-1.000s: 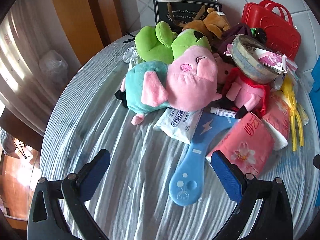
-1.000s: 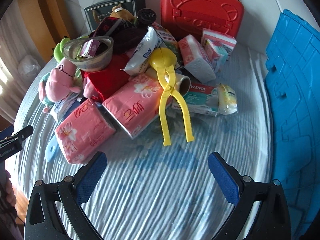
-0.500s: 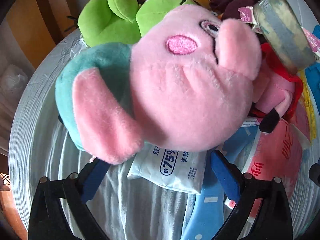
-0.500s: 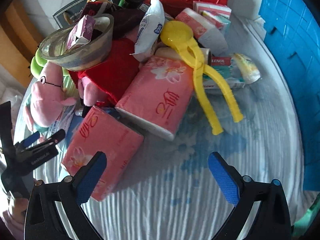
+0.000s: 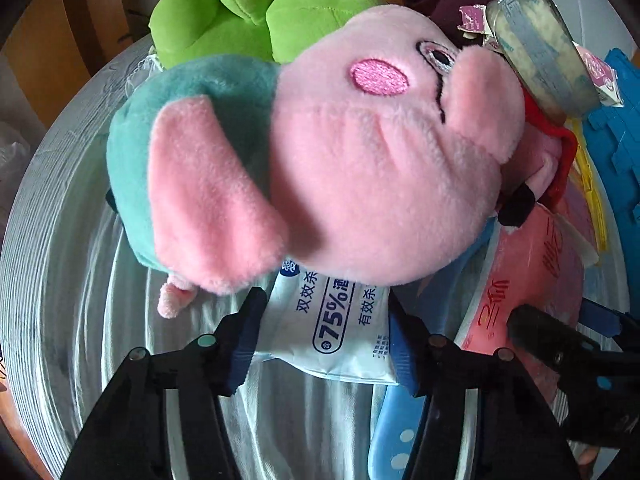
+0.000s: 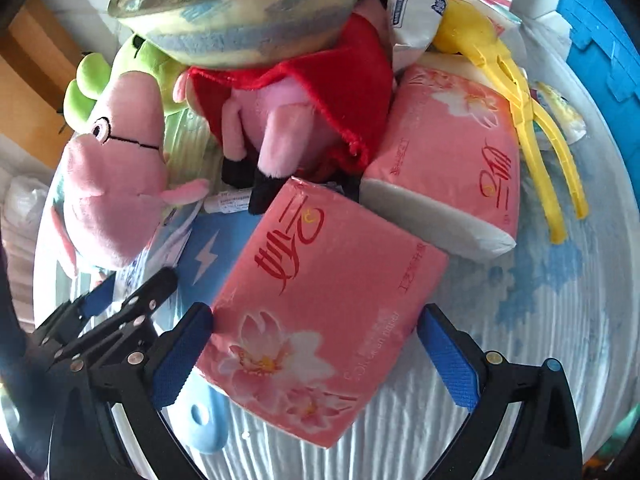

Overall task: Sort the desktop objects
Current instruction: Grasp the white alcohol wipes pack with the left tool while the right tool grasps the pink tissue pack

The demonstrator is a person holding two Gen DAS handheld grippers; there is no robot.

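My left gripper (image 5: 324, 340) has its jaws closed in against both sides of a white wet-wipe pack (image 5: 332, 320) marked 75%, lying under a big pink pig plush (image 5: 360, 152) with a teal body. My right gripper (image 6: 316, 356) is open around a pink tissue pack (image 6: 320, 320); the left pad touches its edge and the right pad stands just apart. A second pink tissue pack (image 6: 452, 152) lies behind it. The left gripper also shows in the right wrist view (image 6: 116, 304).
A blue handled board (image 6: 208, 256) lies under the packs. A bowl (image 6: 248, 12) sits on a red-dressed pig plush (image 6: 312, 92). Yellow tongs (image 6: 532, 120), a green plush (image 5: 224, 20) and a blue crate (image 6: 600, 28) crowd the striped cloth (image 6: 520, 340).
Both grippers moved forward into the pile. The left jaws closed in on the wipe pack. The right gripper came down around the near tissue pack.
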